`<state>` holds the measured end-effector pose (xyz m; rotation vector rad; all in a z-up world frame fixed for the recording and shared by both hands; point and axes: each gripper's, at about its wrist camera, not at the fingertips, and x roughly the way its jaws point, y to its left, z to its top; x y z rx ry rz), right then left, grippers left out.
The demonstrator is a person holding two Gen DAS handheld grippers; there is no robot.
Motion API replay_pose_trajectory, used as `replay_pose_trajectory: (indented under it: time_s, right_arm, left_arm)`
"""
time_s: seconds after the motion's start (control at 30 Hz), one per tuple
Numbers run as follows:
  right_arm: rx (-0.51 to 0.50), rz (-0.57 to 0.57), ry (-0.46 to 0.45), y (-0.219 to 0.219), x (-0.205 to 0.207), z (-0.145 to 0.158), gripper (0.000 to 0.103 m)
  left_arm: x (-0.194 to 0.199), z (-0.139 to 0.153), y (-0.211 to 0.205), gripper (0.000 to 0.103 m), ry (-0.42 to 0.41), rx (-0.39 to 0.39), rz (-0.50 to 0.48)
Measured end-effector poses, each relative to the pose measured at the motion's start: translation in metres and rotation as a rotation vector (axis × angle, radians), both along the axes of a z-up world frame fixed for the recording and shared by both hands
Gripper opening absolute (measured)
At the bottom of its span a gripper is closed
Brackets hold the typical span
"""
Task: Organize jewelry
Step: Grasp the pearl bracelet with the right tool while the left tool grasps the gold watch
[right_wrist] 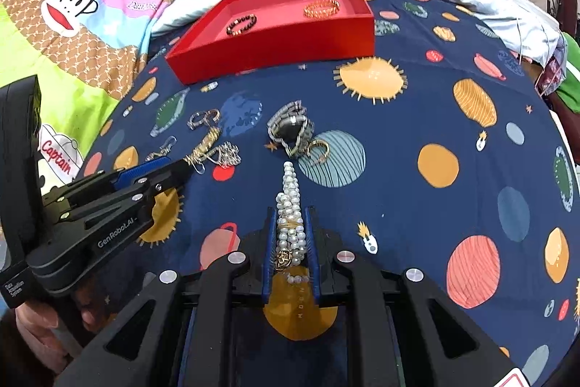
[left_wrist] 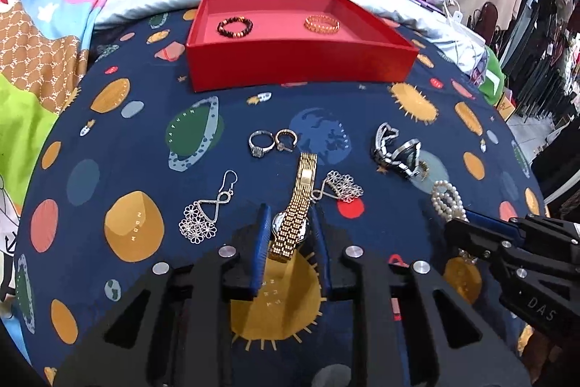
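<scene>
On the navy planet-print cloth (left_wrist: 108,169) lies a gold watch (left_wrist: 302,184), and my left gripper (left_wrist: 291,213) is shut on its face end, blue pads against both sides. The strap stretches away toward the red tray (left_wrist: 301,64). In the right wrist view my right gripper (right_wrist: 290,223) is shut on a pearl bracelet (right_wrist: 290,191), whose far loop rests on the cloth. The tray holds a dark bead bracelet (left_wrist: 235,27) and an orange bracelet (left_wrist: 322,23). From the left wrist view the right gripper (left_wrist: 467,220) sits at the lower right, beside the pearls (left_wrist: 447,200).
Loose on the cloth are two rings (left_wrist: 270,140), a silver flower earring (left_wrist: 206,213), its match (left_wrist: 342,185) beside the gold watch, and a silver-black watch (left_wrist: 397,151) with a small gold ring (right_wrist: 318,147) by it. Colourful bedding (right_wrist: 72,6) surrounds the cloth; clothes hang at the right (left_wrist: 543,24).
</scene>
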<state>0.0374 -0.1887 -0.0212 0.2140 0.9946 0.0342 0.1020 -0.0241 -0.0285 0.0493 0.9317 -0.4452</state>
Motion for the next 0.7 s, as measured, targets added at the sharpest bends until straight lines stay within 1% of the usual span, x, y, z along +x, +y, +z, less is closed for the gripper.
replay_pose_trajectory:
  time_s: [0.03, 0.07, 0.1, 0.23, 0.37, 0.43, 0.5, 0.53, 0.57, 0.63, 0.7]
  right_arm:
    - [0.001, 0.001, -0.006, 0.000, 0.000, 0.003, 0.014]
    - [0.005, 0.003, -0.016, 0.000, -0.001, 0.007, 0.014]
    - [0.008, 0.006, -0.023, 0.000, -0.001, 0.010, 0.014]
    - [0.004, 0.012, -0.041, 0.002, 0.002, 0.017, 0.014]
    - [0.009, 0.010, -0.036, 0.002, 0.001, 0.016, 0.014]
    - [0.009, 0.008, -0.031, 0.003, 0.001, 0.014, 0.014]
    - [0.011, 0.005, -0.024, 0.002, 0.001, 0.011, 0.014]
    - [0.011, 0.003, -0.022, 0.002, 0.000, 0.009, 0.014]
    - [0.011, 0.002, -0.022, 0.002, 0.000, 0.008, 0.014]
    - [0.012, -0.001, -0.020, 0.001, 0.001, 0.007, 0.014]
    - [0.013, -0.002, -0.020, 0.001, 0.001, 0.007, 0.014]
  left_arm:
    - [-0.001, 0.003, 0.000, 0.012, 0.002, -0.008, -0.003]
    - [-0.002, 0.007, 0.002, 0.000, 0.003, -0.023, -0.005]
    - [-0.002, 0.012, 0.003, 0.000, 0.002, -0.035, -0.009]
    - [-0.005, 0.027, 0.003, 0.000, -0.026, -0.045, -0.010]
    - [-0.004, 0.023, 0.004, 0.000, 0.003, -0.050, -0.007]
    - [-0.005, 0.016, 0.002, 0.011, 0.013, -0.045, -0.015]
    - [-0.009, 0.010, -0.003, 0.043, 0.007, -0.019, -0.015]
    - [-0.010, 0.008, -0.004, 0.047, 0.002, -0.008, -0.012]
    - [-0.012, 0.004, -0.008, 0.049, -0.001, 0.005, -0.014]
    - [-0.011, -0.004, -0.012, 0.048, 0.007, 0.032, -0.017]
    - [-0.010, -0.010, -0.014, 0.041, 0.009, 0.046, -0.016]
